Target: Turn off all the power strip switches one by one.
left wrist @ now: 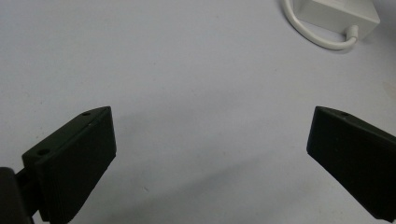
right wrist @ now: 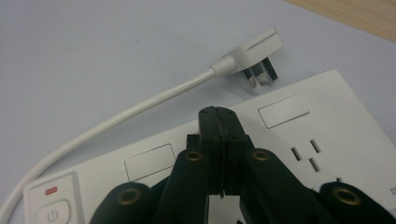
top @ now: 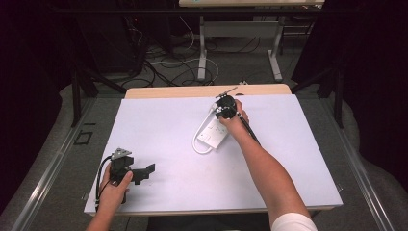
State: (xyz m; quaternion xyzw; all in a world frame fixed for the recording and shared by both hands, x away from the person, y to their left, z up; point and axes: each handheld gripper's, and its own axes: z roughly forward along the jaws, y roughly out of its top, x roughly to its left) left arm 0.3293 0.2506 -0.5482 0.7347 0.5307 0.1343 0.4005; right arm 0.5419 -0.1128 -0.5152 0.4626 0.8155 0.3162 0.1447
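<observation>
Right now I am holding my right gripper with its jaws pressed together, nothing between them, tips hovering over one white power strip. Just ahead of those tips, one plug is lying on the table, its single cable curving back to my left. On the strip I am counting two blank covers and one power button. My left gripper is resting well apart, jaws spread wide over bare table.
</observation>
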